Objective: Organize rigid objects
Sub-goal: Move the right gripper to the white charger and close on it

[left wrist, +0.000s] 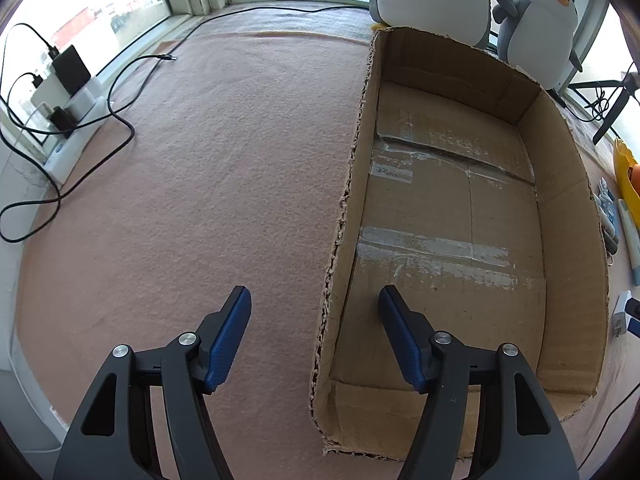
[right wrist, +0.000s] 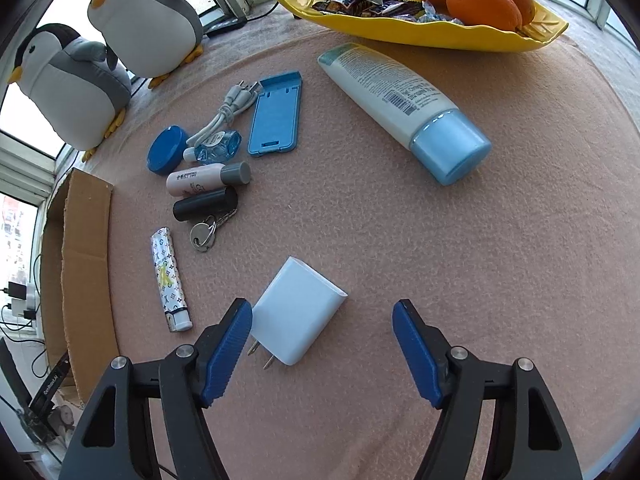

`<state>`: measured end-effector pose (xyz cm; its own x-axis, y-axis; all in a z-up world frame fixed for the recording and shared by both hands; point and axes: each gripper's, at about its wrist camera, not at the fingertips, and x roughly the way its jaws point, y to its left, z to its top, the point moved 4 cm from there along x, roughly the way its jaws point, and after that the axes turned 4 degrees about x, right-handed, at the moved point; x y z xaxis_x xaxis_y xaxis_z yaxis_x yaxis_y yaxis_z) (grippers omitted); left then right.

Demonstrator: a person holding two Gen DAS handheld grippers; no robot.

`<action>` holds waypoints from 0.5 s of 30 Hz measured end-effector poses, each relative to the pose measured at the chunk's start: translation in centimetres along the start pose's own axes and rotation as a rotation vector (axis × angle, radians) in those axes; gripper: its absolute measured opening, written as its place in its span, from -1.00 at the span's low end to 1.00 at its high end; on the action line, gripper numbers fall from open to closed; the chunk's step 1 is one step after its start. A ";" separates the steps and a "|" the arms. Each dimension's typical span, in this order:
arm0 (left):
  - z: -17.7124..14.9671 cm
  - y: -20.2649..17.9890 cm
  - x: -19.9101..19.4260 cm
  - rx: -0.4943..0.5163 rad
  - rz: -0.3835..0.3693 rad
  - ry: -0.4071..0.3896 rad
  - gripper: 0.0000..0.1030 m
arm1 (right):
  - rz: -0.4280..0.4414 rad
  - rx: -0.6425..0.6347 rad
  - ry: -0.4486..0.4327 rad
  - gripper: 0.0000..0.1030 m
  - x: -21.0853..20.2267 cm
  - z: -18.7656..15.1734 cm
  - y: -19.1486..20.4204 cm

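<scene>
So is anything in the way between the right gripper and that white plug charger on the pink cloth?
Nothing visible. The white plug charger lies alone just ahead of the right gripper, beside its left finger, with only bare pink cloth in the gap. The patterned tube and keys lie off to the left.

White plug charger (right wrist: 298, 311) lies flat on pink cloth (right wrist: 440, 280), prongs facing camera.

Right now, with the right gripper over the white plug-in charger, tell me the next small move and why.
Probably shift the right gripper slightly left to centre the white plug-in charger, then close. The charger lies flat on the pink cloth, hard against the left finger, with a wide gap to the other one, so nothing is gripped yet. The brown cardboard box looks empty.
</scene>
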<state>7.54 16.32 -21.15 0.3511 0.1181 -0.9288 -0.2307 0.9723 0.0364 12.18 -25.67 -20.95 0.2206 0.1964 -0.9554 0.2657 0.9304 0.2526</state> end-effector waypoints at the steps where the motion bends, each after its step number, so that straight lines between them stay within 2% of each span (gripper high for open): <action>1: -0.1 0.0 0.0 0.002 -0.001 -0.001 0.29 | -0.001 -0.001 0.002 0.34 0.1 0.1 0.1; 7: -0.1 -0.2 -0.1 0.001 -0.006 -0.001 0.29 | -0.024 -0.038 0.018 0.34 0.8 0.7 1.4; 9: -0.1 -0.2 -0.2 0.001 -0.007 -0.001 0.29 | -0.040 -0.057 0.026 0.19 1.2 0.9 1.8; 15: -0.1 -0.2 -0.2 -0.001 -0.008 -0.001 0.29 | -0.078 -0.115 0.028 0.03 1.7 1.2 2.7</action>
<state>7.46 16.09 -21.03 0.3539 0.1101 -0.9288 -0.2290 0.9730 0.0281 14.43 -23.18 -21.70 0.1769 0.1288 -0.9758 0.1714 0.9722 0.1594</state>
